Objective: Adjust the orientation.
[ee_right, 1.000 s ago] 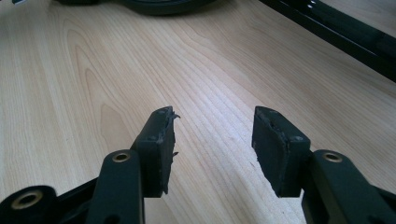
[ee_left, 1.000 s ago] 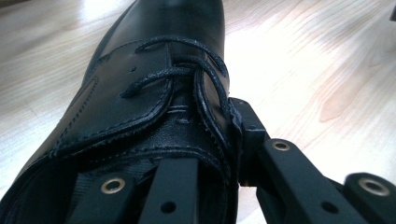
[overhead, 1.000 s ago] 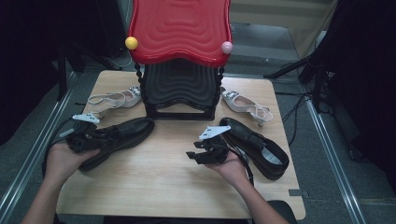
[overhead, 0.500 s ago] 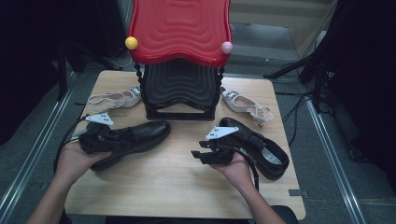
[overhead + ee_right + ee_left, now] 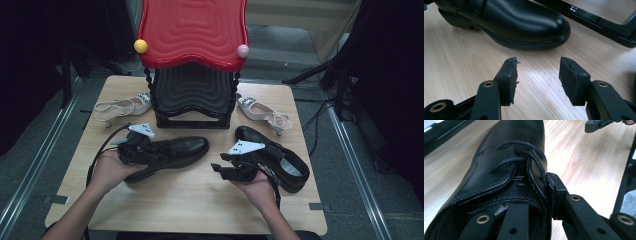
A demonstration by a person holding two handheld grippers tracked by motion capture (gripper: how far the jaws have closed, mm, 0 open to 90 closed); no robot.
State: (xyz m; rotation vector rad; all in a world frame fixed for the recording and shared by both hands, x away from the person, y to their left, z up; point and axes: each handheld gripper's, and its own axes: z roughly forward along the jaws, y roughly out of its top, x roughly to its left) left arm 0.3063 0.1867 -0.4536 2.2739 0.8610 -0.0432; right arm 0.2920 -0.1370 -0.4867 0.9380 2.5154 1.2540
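Note:
A black lace-up shoe [image 5: 172,150] lies on the wooden table [image 5: 165,210], its toe pointing right. My left gripper [image 5: 152,149] is shut on its side wall at the opening. In the left gripper view one jaw sits inside the shoe [image 5: 509,152] and the other presses from outside, so the left gripper [image 5: 536,195] pinches the leather by the laces. A second black shoe [image 5: 282,160] lies at the right. My right gripper [image 5: 218,169] stands open beside it, pointing left. In the right gripper view the right gripper [image 5: 539,75] is empty, with the held shoe's toe [image 5: 524,22] just beyond.
A two-tier stand with a red wavy top [image 5: 192,30] and a black lower shelf [image 5: 192,92] stands at the table's back middle. One silver sandal [image 5: 122,106] lies to its left, another [image 5: 262,112] to its right. The stand's black base [image 5: 599,22] is close behind the toe.
My left gripper has carried the black lace-up shoe to the right, toward the table's middle. My right gripper has shifted slightly to the right.

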